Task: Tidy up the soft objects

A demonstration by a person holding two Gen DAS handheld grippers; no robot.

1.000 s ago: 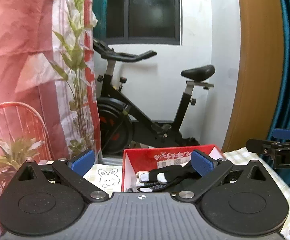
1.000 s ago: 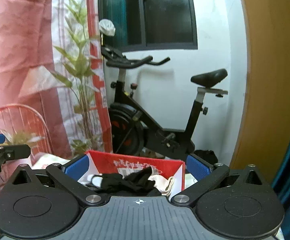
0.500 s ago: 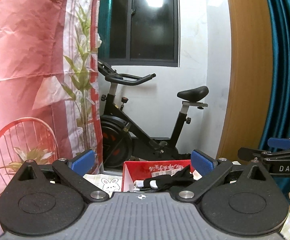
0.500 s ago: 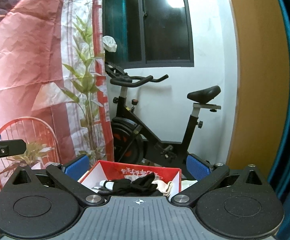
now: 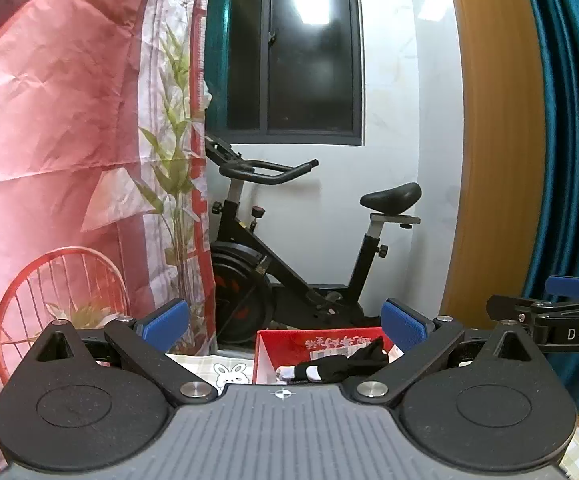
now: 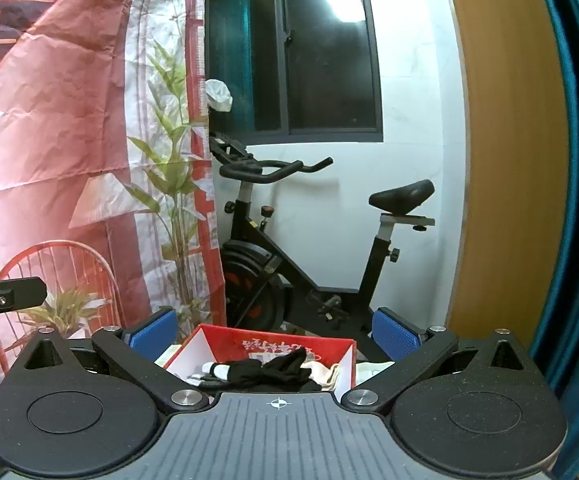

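We hold the left gripper [image 5: 285, 322] and the right gripper [image 6: 275, 326] with blue-padded fingers spread wide, gripping nothing. Ahead and below both sits the open red cardboard box [image 6: 273, 346], holding a black-and-white sock [image 5: 313, 372], a crumpled black sock [image 6: 277, 370] and a cream cloth piece [image 6: 325, 374]. A black exercise bike [image 5: 301, 256] stands behind

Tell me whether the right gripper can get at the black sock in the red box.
Probably yes. The right gripper is open and empty, and the black sock lies on top in the open red box, with nothing in between.
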